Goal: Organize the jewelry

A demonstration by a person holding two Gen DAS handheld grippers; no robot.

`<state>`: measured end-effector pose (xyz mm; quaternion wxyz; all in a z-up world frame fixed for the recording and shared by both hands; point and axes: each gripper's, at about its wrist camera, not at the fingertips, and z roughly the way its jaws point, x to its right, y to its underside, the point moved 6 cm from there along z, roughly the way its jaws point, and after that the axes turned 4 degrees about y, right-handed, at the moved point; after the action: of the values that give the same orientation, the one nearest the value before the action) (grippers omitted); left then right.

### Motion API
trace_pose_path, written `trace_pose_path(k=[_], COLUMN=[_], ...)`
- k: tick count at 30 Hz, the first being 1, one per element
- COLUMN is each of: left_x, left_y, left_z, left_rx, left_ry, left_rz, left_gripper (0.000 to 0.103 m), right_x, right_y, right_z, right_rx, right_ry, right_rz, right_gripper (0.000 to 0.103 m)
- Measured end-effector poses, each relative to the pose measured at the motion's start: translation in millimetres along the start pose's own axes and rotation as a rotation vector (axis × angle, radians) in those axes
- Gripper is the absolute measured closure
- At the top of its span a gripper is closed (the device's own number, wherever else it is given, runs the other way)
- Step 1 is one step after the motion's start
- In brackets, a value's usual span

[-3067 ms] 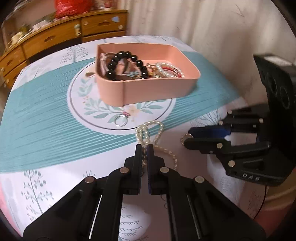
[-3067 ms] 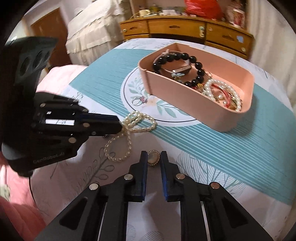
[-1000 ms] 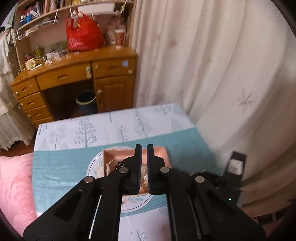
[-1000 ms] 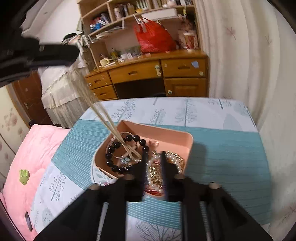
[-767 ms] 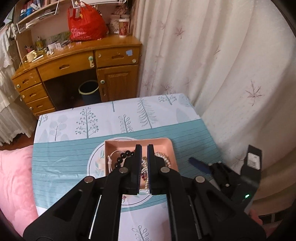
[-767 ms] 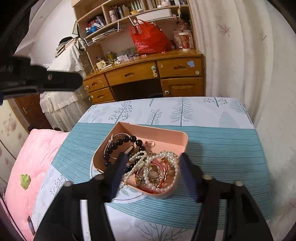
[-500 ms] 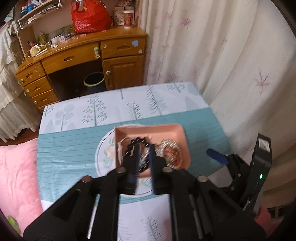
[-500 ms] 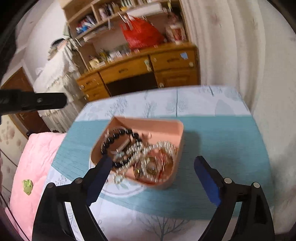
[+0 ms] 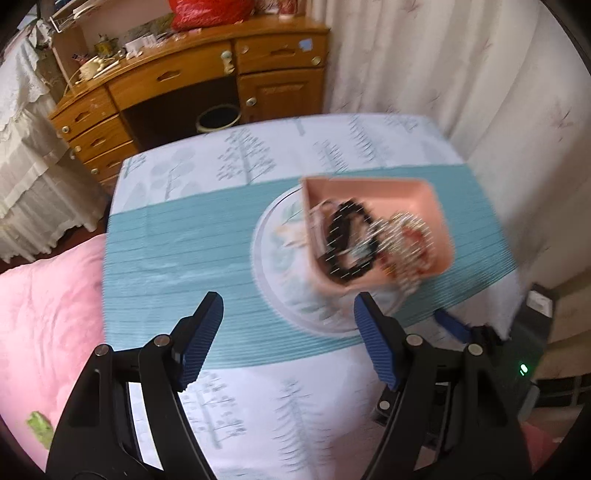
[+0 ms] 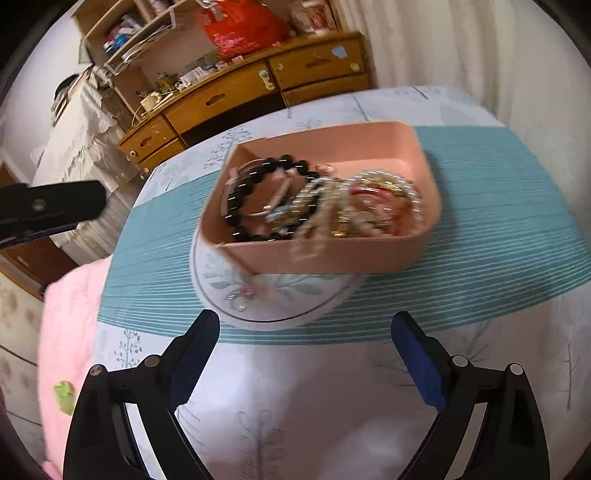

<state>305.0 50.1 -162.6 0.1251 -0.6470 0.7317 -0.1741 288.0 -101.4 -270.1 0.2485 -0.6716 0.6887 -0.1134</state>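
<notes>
A pink tray (image 10: 343, 258), a shallow smooth-walled plastic box with rounded corners, sits on the tablecloth (image 10: 498, 206) and half covers the round white leaf-printed medallion (image 10: 273, 295) in the cloth's teal striped band. Everything here is placed from that tray.

Inside it, toward the left end, lies a bracelet of glossy round black beads (image 10: 240, 199), with a pale flat strap-like piece (image 10: 279, 194) crossing its loop. Filling the middle and right end is a tangled heap: strings of small white pearls (image 10: 314, 221), gold-toned metal pieces (image 10: 380, 184) and something red (image 10: 373, 195); motion blur hides finer detail. One pearl strand spills over the near wall of the tray. In the left wrist view the same tray (image 9: 439, 218) appears with the black beads (image 9: 340, 236) and the pearl heap (image 9: 402, 236), also blurred.

On the medallion just in front of the tray rests a small silvery ring-like item (image 10: 240, 295) with a pinkish part.

The right gripper (image 10: 306, 332) is held above the cloth in front of the tray, its blue ribbed pads spread wide with nothing between them. The left gripper (image 9: 288, 314) is likewise spread wide and empty, above the teal band to the tray's front left.

Behind the tray stands a wooden desk (image 10: 229, 96) with drawers and a red bag (image 10: 240, 29) on top; pale curtains (image 10: 461, 48) hang to its right, and a pink quilt (image 9: 48, 302) lies left of it.
</notes>
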Motion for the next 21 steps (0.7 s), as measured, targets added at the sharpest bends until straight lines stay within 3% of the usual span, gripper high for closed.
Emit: trace_pose_path(k=[8,10,13,21], left_x=[-58.2,-69.1,-83.1,-99.6], left_y=[36.2,44.9,55.1,57.0], left_z=[24.6,30.3,41.2,57.5], left_rx=[-0.13,-0.157,-0.19,-0.209], left_ry=[-0.005,-0.009,-0.016,0.013], left_rz=[-0.056,-0.07,-0.078,-0.101], left_gripper=[0.032,0.032,0.032,0.032], right_x=[-64.6,-75.5,-87.2,-107.4], right_y=[15.1,17.1,22.2,29.1], right_z=[19.9,27.2,43.0,53.1], right_rx=[0.105,0.111,0.089,0.139], right_ry=[0.105,0.119,0.161,0.236], right_rz=[-0.077,-0.089,-0.103,-0.141], right_gripper=[0.012,0.027,0.037,0.066])
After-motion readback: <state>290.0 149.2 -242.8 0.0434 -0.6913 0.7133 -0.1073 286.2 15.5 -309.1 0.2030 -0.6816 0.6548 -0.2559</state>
